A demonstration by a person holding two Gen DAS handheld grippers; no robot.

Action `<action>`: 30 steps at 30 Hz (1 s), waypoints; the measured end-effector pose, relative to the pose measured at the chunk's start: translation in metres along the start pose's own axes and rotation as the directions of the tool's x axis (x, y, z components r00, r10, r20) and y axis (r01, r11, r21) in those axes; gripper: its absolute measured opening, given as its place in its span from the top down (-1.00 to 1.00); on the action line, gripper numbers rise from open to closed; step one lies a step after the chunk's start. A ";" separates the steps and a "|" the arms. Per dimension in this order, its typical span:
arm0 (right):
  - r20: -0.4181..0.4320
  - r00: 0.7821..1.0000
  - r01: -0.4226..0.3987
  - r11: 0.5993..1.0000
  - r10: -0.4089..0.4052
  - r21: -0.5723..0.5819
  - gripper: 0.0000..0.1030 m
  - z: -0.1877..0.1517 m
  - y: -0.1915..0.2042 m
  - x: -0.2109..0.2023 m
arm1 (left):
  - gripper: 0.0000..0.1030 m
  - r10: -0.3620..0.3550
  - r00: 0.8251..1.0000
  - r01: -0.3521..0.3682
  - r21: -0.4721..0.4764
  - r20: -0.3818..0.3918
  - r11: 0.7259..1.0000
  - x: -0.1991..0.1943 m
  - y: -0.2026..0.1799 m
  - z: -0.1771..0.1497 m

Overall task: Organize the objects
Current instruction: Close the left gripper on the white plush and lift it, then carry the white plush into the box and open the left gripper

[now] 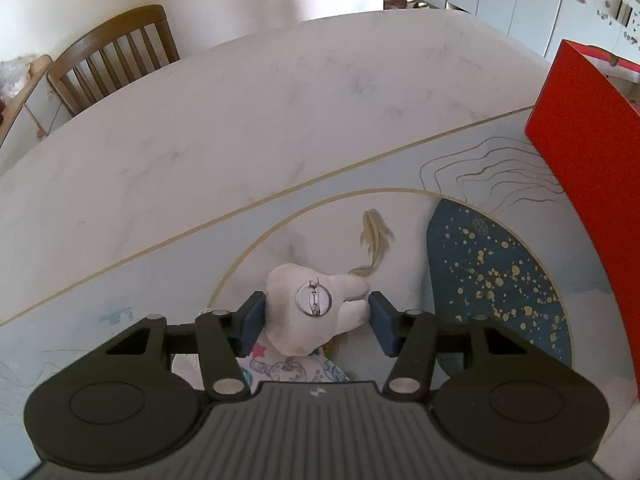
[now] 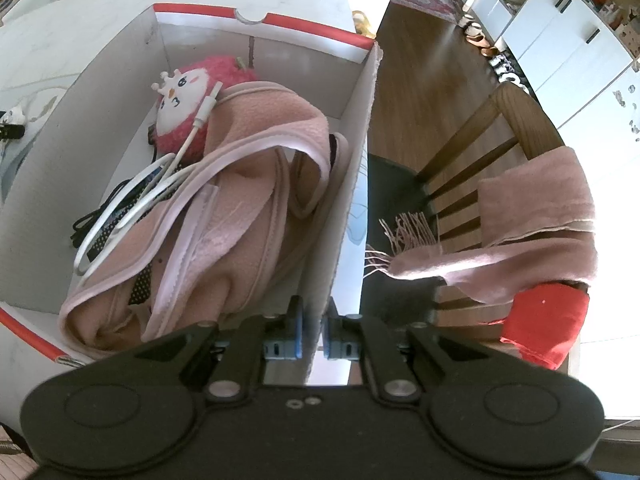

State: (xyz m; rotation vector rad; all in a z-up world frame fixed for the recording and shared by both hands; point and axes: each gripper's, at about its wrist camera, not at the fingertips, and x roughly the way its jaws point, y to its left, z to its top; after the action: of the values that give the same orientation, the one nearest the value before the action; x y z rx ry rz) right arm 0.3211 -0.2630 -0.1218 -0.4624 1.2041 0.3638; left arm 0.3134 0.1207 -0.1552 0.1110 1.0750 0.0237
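The left gripper [image 1: 316,316] was low in the middle of its picture, with a small white plush toy [image 1: 312,312] between its blue pads. The left pad touched the toy, but the right pad showed a little gap, so I could not tell if the grip was tight. The toy was soft and lumpy, with a round silver pin on its back. It sat over the painted table [image 1: 240,140].

The red box [image 2: 256,20] filled the upper left of the right picture. The right gripper [image 2: 314,336] was pinched on the box's white side wall, holding it steady.

The toy probably goes in the box next, beside the pink blanket [image 2: 224,216], the pink penguin [image 2: 188,100] and the white cable [image 2: 132,200]. That would need a lift over the wall.
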 end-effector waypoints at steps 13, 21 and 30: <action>0.018 1.000 -0.021 1.000 0.021 0.014 0.88 -0.002 -0.005 0.001 | 0.01 -0.015 0.999 0.017 -0.055 0.035 0.998 -0.026 -0.005 0.001; 0.031 0.999 -0.036 0.999 0.035 0.009 0.90 -0.003 -0.005 0.000 | 0.01 -0.104 0.990 0.107 -0.018 0.099 0.994 -0.078 -0.038 0.012; 0.047 0.998 -0.046 0.999 0.046 -0.005 0.91 -0.004 -0.006 -0.001 | 0.01 -0.237 0.956 0.220 0.113 0.170 0.969 -0.128 -0.103 0.034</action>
State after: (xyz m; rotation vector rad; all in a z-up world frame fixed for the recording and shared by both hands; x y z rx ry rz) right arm 0.3203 -0.2706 -0.1212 -0.4272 1.1696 0.4145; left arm 0.2783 0.0059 -0.0373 0.0705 0.8996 -0.2426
